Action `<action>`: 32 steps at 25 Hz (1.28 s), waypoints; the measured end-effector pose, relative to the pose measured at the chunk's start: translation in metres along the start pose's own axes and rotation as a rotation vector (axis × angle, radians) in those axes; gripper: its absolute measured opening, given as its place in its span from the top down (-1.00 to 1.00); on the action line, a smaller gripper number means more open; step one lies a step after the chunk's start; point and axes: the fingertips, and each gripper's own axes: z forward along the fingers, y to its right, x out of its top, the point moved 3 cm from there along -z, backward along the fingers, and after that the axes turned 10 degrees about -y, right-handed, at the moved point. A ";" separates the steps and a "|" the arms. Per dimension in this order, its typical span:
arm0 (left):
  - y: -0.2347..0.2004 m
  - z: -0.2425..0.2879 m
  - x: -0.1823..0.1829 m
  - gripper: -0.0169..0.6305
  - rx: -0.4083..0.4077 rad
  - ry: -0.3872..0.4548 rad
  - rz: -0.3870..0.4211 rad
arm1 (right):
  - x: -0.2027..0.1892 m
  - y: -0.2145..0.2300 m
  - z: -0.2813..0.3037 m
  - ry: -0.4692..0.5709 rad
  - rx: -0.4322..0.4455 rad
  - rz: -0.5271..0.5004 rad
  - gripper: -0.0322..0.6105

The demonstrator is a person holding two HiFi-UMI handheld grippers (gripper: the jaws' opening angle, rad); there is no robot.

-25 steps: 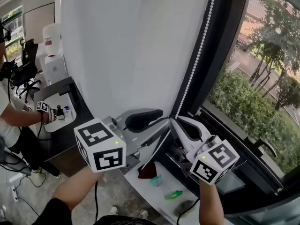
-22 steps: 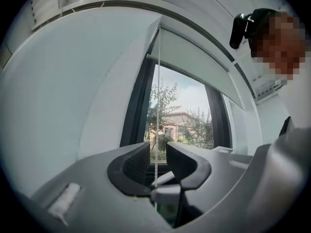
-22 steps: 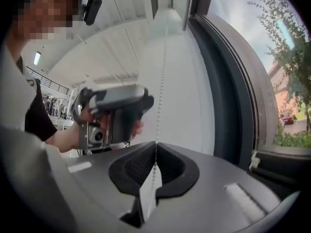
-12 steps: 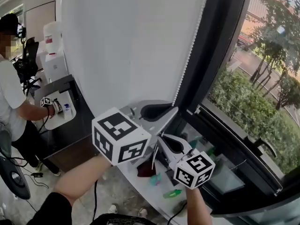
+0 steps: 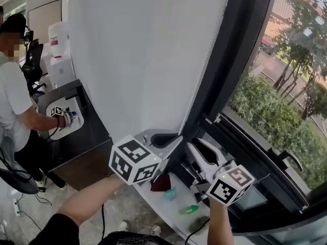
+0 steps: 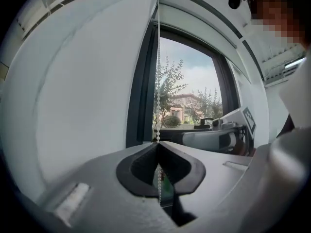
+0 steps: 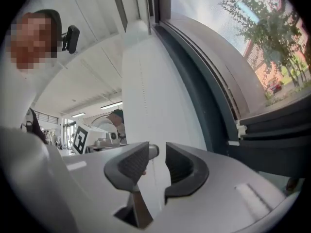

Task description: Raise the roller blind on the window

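Our left gripper (image 6: 158, 144) has just been closing, and its ribbed black fingers (image 6: 138, 166) pinch the white bead chain (image 6: 158, 81) at the right edge of the smooth white roller blind (image 5: 143, 60), beside the dark window frame (image 5: 240, 60). Our right gripper (image 7: 157, 152), just opening, stands spread around the chain's thin line.

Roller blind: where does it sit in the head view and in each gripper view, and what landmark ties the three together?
Head view: the roller blind is a wide white sheet filling the upper left and middle.
Left gripper view: roller blind covers the left half, left of the bead chain.
Right gripper view: roller blind is a narrow white strip up the middle.
Shared landmark: the dark window frame, along its right edge each time.
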 end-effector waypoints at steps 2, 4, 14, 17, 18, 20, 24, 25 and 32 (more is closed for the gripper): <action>-0.002 0.001 -0.012 0.91 0.012 0.007 -0.015 | -0.003 -0.001 0.003 -0.013 -0.059 -0.035 0.60; -0.004 -0.002 -0.016 0.91 0.017 0.024 -0.033 | -0.008 -0.001 0.005 -0.019 -0.110 -0.054 0.62; 0.002 -0.035 -0.016 0.70 0.167 0.086 -0.055 | -0.022 -0.017 0.003 0.000 -0.298 -0.141 0.73; 0.002 -0.050 -0.027 0.69 0.240 0.112 -0.069 | -0.036 -0.025 0.005 -0.017 -0.317 -0.131 0.78; 0.003 -0.053 -0.030 0.69 0.254 0.112 -0.067 | -0.039 -0.027 0.007 -0.023 -0.320 -0.126 0.80; 0.007 -0.054 -0.037 0.69 0.269 0.097 -0.063 | -0.044 -0.031 0.011 -0.036 -0.326 -0.115 0.84; 0.013 -0.050 -0.051 0.95 0.283 0.042 -0.076 | -0.051 -0.038 0.014 -0.068 -0.348 -0.119 0.88; 0.014 -0.049 -0.054 0.95 0.282 0.030 -0.079 | -0.053 -0.040 0.014 -0.075 -0.355 -0.123 0.88; 0.020 -0.045 -0.059 0.95 0.284 0.015 -0.080 | -0.058 -0.039 0.009 -0.081 -0.373 -0.107 0.88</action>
